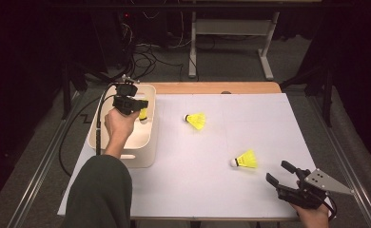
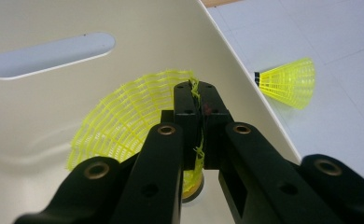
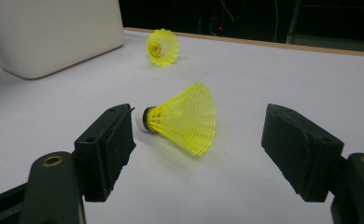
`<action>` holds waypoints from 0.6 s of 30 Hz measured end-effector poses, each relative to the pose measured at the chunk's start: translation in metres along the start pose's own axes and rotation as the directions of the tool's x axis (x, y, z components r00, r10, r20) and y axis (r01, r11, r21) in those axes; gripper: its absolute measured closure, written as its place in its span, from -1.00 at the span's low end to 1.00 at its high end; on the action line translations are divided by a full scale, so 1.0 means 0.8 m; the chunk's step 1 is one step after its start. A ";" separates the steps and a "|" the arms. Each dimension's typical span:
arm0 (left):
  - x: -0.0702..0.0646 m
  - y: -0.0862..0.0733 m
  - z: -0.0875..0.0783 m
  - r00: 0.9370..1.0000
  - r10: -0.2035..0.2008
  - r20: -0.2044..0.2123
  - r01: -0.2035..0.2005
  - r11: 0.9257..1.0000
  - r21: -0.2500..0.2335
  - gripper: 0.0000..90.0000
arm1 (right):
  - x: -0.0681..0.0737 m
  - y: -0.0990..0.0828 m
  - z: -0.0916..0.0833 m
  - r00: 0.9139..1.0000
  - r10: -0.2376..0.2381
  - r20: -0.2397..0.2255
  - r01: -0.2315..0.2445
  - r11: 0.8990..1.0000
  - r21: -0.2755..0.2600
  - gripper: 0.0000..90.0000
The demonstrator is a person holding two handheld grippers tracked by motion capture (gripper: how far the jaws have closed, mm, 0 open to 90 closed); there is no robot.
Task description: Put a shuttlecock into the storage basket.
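So right now I'm holding my left claw [image 2: 199, 100] inside the white bin [image 1: 145, 156], and it's pinching the mesh skirt of a yellow shuttlecock [image 2: 124, 121] tight between its pads. That shuttlecock is hanging in the bin with its cork end pointing down, close to the bin's wall on the side facing the open table [image 1: 212, 190].

My right claw [image 3: 199, 149] is sitting well apart from the bin, down at the near corner of the table, and it's spread wide with nothing gripped. A second shuttlecock [image 3: 182, 119] is lying on its side just beyond that claw, roughly in line with the gap, not touching either pad.

A third shuttlecock [image 1: 195, 120] is lying on the table near the bin, just past the bin's wall, with its cork end pointing toward the bin.
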State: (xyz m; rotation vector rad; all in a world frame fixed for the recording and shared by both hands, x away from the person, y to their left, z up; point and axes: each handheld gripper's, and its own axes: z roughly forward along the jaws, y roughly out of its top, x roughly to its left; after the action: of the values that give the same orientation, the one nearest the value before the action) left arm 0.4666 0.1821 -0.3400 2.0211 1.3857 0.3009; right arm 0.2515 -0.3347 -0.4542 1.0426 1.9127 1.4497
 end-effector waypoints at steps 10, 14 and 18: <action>0.003 -0.002 0.003 1.000 -0.001 0.001 0.001 1.000 0.011 0.96 | 0.000 0.000 0.000 1.000 -0.001 0.000 0.001 1.000 0.000 -0.43; 0.006 -0.005 0.006 1.000 -0.009 0.001 0.009 1.000 0.016 0.96 | 0.000 0.000 0.000 1.000 -0.001 -0.001 0.001 1.000 0.000 -0.43; 0.007 -0.005 0.007 1.000 -0.012 0.001 0.012 1.000 0.018 0.95 | 0.000 0.000 0.000 1.000 -0.001 0.000 0.001 1.000 0.000 -0.43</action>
State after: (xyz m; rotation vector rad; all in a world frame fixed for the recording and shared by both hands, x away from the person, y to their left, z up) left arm 0.4686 0.1857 -0.3476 2.0269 1.4040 0.2836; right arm 0.2514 -0.3346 -0.4542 1.0411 1.9128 1.4492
